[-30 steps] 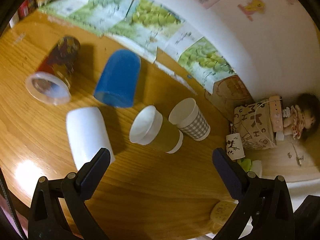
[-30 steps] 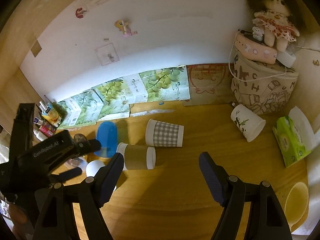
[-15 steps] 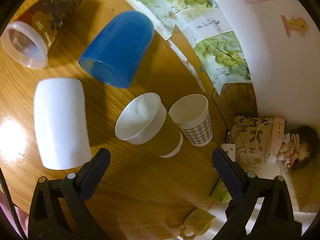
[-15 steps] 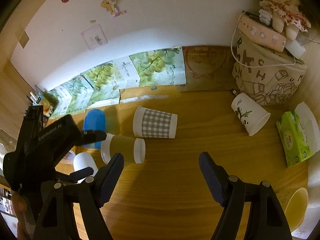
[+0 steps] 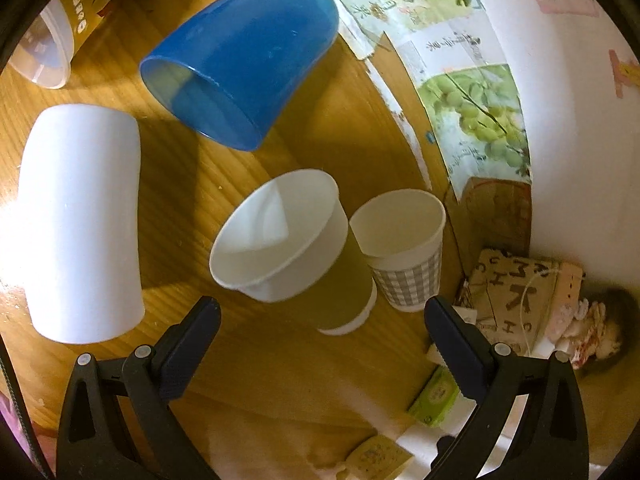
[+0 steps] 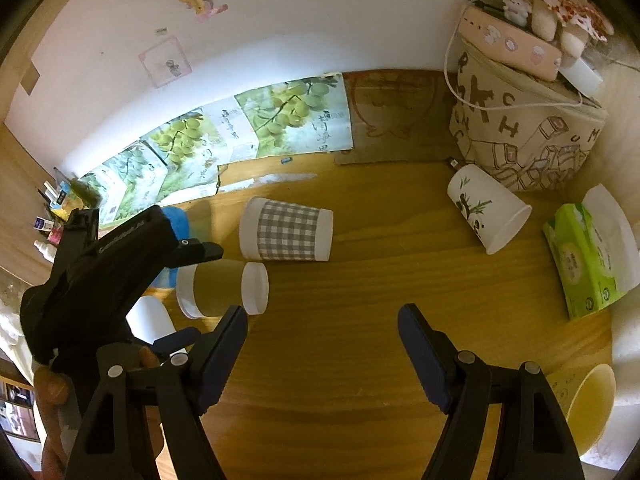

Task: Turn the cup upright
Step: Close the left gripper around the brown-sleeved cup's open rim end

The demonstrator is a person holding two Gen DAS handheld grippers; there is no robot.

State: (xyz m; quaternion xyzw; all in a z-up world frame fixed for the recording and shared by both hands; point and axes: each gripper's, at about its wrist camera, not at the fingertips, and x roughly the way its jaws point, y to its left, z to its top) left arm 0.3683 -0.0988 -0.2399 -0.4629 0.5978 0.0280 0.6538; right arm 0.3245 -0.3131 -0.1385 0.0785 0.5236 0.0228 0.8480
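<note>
The brown-sleeved paper cup (image 5: 304, 248) lies on its side on the wooden surface (image 5: 260, 368), its open mouth turned toward the left gripper (image 5: 318, 320). That gripper hovers just short of the cup with its jaws released wide, nothing between them. Just beside the brown-sleeved cup, on the wall side, a grey checked cup (image 5: 404, 252) also lies on its side; the two look to be touching, though I cannot be sure from here. Beyond the brown-sleeved cup's mouth, a blue plastic cup (image 5: 240, 60) lies tipped over, and a white cup (image 5: 80, 220) rests to the other side of it. The right gripper (image 6: 322, 336) hangs over bare wood, apart from the brown-sleeved cup, jaws spread and holding nothing. Further off stands a green tissue pack (image 6: 580, 256).
</note>
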